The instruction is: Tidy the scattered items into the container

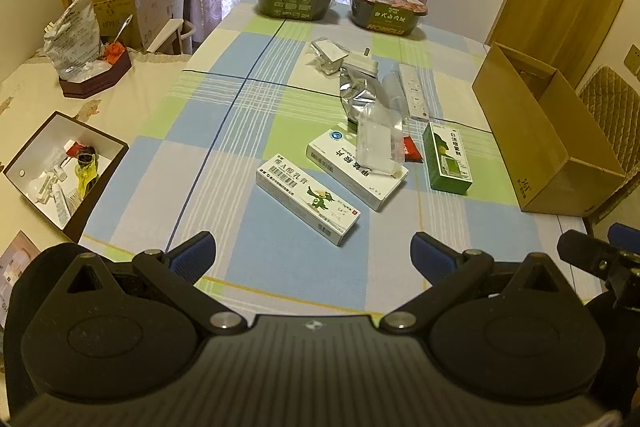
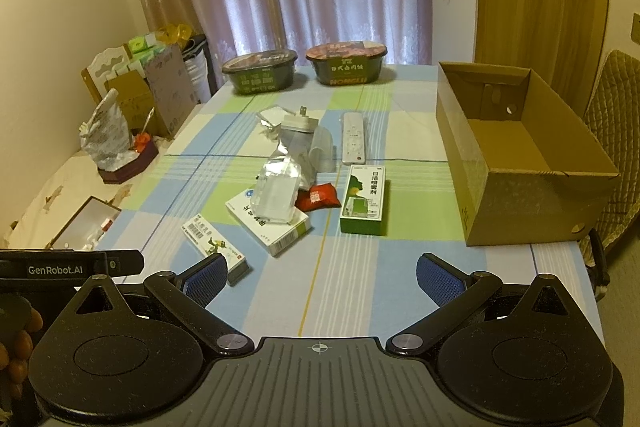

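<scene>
Presently, findings as follows.
Container: cardboard box [image 2: 520, 163], open-topped, empty, on the table [image 2: 360, 287].
Items: green carton [image 2: 363, 201] just left of the box; white cartons, clear pouch beyond it.
Handling: cartons likely light, stiff; take across the narrow sides.
Left gripper [image 1: 312, 251]: wide open, empty.
Right gripper [image 2: 320, 273]: wide open, empty.

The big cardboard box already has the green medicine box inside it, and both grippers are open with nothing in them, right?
Not quite. The cardboard box holds nothing; the right wrist view looks straight into it and shows only its bare bottom. The green medicine box lies on the tablecloth, to the left of the cardboard box. The rest is right: the left gripper and right gripper are both open with nothing in them.
</scene>
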The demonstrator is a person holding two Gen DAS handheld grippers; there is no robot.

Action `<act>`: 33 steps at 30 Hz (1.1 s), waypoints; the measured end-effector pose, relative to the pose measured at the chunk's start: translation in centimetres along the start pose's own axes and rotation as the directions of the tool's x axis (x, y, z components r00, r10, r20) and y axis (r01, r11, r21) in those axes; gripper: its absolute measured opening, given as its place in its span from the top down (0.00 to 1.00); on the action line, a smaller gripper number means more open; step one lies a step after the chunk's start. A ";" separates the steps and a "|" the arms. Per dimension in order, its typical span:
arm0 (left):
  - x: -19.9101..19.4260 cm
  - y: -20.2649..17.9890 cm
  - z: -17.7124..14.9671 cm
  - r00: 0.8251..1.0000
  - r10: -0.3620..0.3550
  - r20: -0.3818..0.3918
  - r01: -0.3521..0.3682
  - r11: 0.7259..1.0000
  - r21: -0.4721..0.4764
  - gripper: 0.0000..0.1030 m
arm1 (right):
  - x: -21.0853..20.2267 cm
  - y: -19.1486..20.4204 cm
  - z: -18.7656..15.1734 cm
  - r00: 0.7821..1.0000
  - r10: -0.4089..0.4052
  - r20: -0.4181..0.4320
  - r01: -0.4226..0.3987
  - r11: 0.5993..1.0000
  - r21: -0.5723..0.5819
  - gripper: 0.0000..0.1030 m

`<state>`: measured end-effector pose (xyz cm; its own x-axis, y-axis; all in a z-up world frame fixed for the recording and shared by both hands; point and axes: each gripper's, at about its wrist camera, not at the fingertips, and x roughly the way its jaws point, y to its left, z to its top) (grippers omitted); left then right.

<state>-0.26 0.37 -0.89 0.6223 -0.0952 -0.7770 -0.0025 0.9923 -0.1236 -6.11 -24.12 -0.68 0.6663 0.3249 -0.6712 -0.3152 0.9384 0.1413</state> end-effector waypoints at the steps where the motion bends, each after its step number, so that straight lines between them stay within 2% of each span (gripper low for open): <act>1: 0.0 0.0 0.0 1.000 -0.001 -0.001 0.001 1.000 0.000 0.01 | 0.0 0.2 0.0 1.000 -0.002 -0.002 0.002 1.000 0.000 0.00; 33: 0.4 0.1 -0.2 1.000 -0.023 -0.017 0.022 1.000 -0.015 0.01 | 0.5 -0.1 -0.4 0.999 -0.001 -0.035 0.001 1.000 0.003 0.00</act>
<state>-0.19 0.41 -1.36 0.6087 -0.1190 -0.7844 -0.0006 0.9886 -0.1504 -6.02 -24.10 -1.25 0.6426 0.3196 -0.6963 -0.3123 0.9392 0.1429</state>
